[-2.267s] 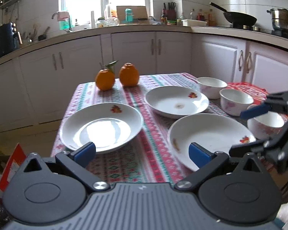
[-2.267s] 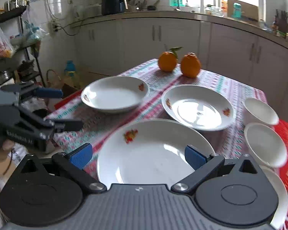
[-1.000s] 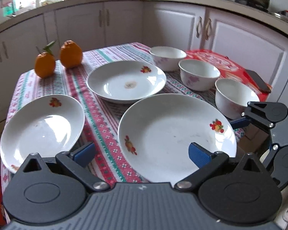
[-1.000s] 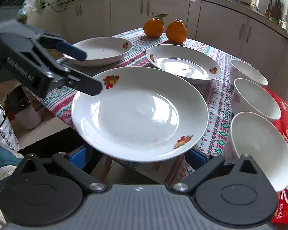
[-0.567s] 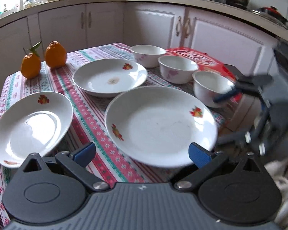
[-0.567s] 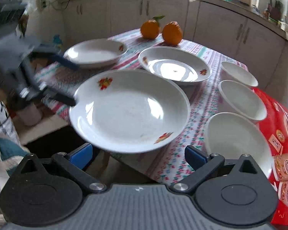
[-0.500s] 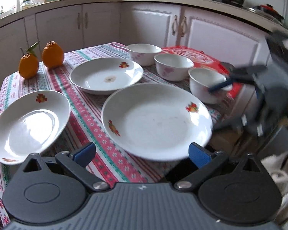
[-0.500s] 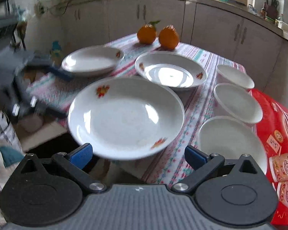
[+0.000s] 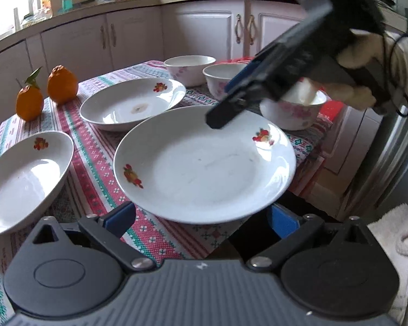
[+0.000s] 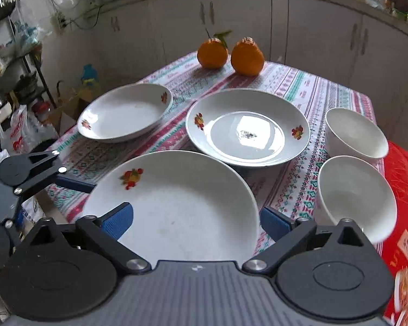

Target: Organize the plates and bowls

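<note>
Plates sit on our tablecloth (image 10: 299, 87); both our grippers (image 9: 201, 217) (image 10: 194, 221) gape wide around the big plate (image 9: 204, 168) at its near edge.

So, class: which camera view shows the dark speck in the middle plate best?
The right wrist view: the middle plate faces the camera unobstructed, its central dark speck sharp against the glare. The left wrist view shows the same plate farther off and flatter, the mark only a faint smudge.

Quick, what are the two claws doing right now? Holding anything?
Left claw: open, holding nothing.
Right claw: open, holding nothing; the large plate sits just ahead, not gripped.
</note>
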Available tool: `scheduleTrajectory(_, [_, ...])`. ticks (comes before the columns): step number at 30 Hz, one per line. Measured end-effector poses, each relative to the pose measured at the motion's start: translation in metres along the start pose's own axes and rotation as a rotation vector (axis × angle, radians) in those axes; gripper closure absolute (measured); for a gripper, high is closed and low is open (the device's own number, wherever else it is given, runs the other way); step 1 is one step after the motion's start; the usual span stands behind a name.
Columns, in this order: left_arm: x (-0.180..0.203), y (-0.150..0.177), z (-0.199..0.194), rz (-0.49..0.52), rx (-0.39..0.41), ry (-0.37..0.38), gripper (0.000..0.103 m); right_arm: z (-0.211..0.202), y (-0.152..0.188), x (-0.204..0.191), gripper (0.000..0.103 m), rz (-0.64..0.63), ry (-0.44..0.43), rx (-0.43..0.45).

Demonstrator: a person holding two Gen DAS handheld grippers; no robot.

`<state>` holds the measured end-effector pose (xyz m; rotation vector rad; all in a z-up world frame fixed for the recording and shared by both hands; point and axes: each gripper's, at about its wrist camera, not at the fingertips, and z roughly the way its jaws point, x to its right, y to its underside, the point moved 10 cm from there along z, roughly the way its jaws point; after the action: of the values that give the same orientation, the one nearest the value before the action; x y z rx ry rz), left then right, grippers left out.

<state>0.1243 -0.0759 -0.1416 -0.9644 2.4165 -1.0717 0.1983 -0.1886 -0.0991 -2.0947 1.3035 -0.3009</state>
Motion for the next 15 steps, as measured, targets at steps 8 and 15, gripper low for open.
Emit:
scheduleTrajectory(8, [0.002,0.001,0.006,-0.035,0.002,-0.008,0.001,0.033,-0.004,0.028,0.029,0.103,-0.071,-0.147])
scheduleTrajectory(15, [0.003,0.001,0.009,-0.05,-0.004,-0.003,0.001,0.042,-0.008,0.032,0.037,0.137,-0.141,-0.191])
